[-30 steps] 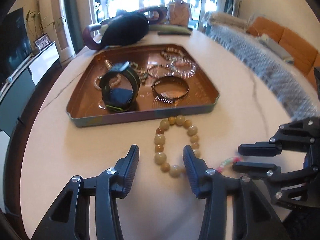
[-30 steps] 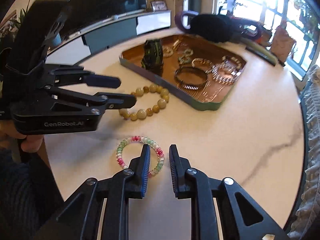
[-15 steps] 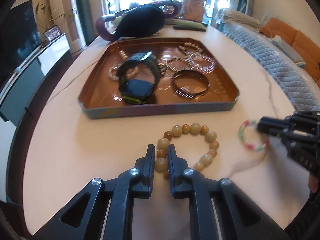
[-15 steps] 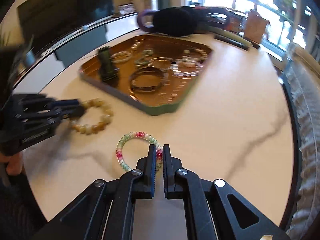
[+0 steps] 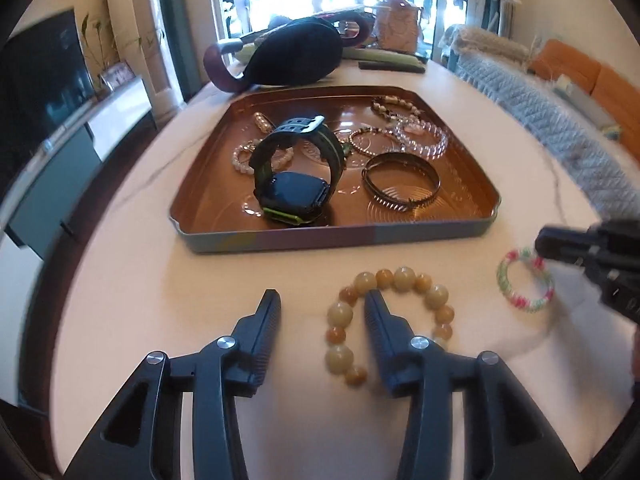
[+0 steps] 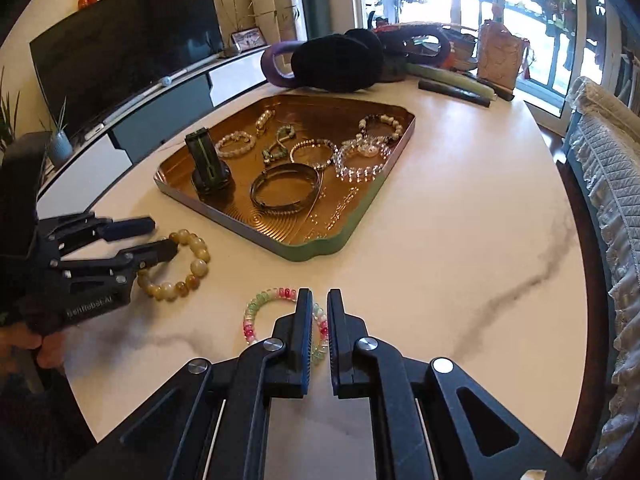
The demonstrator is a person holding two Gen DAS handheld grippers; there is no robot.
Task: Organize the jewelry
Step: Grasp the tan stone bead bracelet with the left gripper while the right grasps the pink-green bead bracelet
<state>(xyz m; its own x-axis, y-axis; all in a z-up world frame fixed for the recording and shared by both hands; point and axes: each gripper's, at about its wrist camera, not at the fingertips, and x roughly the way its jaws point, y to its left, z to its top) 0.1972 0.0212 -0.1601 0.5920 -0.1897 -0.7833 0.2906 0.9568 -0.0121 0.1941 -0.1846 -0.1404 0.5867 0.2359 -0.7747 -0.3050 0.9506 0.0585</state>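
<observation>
A yellow stone-bead bracelet (image 5: 394, 312) lies on the white table in front of a copper tray (image 5: 336, 236). My left gripper (image 5: 322, 304) is open; its right finger rests inside the bracelet's loop, the left finger outside. It shows in the right wrist view (image 6: 148, 236) by the bracelet (image 6: 188, 264). A pink-green-white bead bracelet (image 6: 256, 312) lies on the table. My right gripper (image 6: 319, 308) is nearly shut with one side of that bracelet between its fingers. That bracelet also shows in the left wrist view (image 5: 524, 280).
The tray (image 6: 340, 236) holds a black-green watch (image 5: 296, 172), a metal bangle (image 5: 400, 180) and several bead bracelets. A black bag (image 5: 288, 56) and a dark case lie behind the tray. A padded chair back (image 6: 608, 168) stands at the table's right edge.
My left gripper has opened after being shut by the yellow bracelet; its right finger now sits inside the loop. My right gripper stays closed around the coloured bracelet's edge, with the gap slightly wider.
</observation>
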